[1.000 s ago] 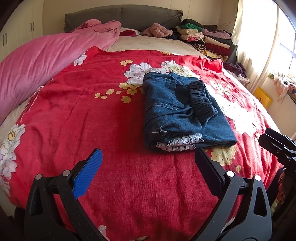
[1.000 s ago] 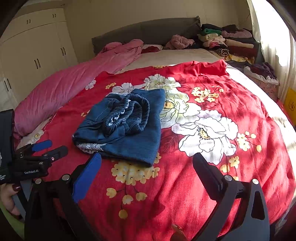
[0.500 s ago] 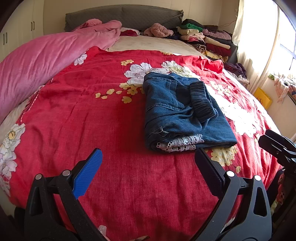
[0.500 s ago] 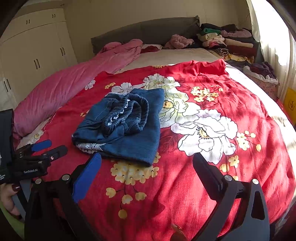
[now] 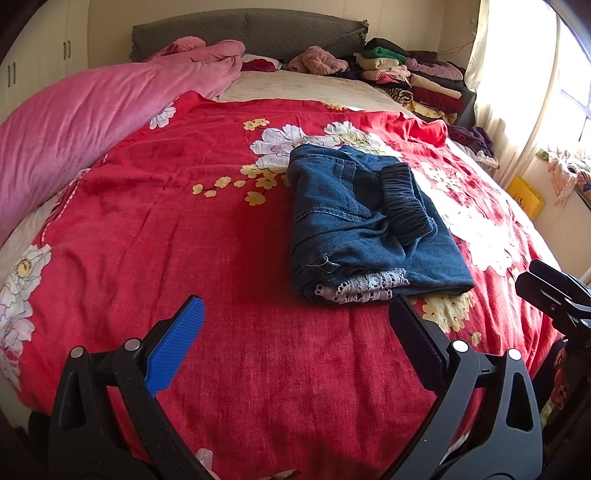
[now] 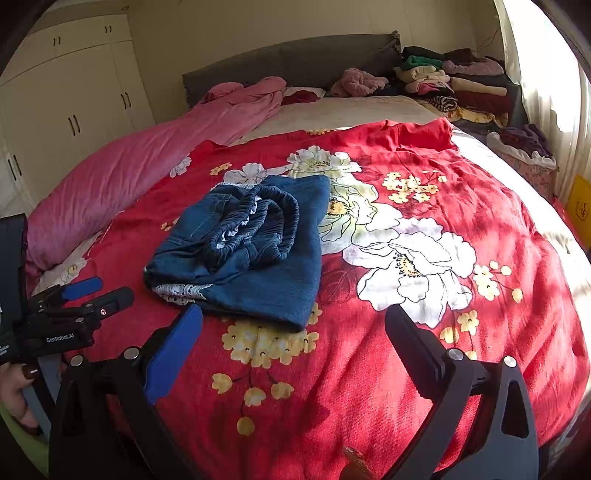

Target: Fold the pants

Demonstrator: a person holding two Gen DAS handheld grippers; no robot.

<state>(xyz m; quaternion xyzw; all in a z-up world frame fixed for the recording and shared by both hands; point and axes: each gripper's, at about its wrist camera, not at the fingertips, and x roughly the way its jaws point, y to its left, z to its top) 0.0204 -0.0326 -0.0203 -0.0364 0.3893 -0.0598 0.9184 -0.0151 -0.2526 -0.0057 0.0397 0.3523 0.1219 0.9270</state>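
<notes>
Folded denim pants (image 5: 365,225) lie just ahead-right of the spread, empty left hand-held gripper (image 5: 295,328); ahead-left of the spread right hand-held gripper (image 6: 293,332).

I count one pair of pants (image 5: 365,221), folded into a single bundle on one bed (image 5: 229,369). I have two tools in sight: my left tool (image 5: 295,332) and my right tool (image 6: 293,332), each with two fingers spread apart, one blue-padded and one black. One pink duvet (image 5: 92,110) lies along the bed's left side, and there is one grey headboard (image 5: 251,29). I see one heap of folded clothes (image 5: 413,81) at the far corner; the garments in it are too many and too overlapped for me to count.
</notes>
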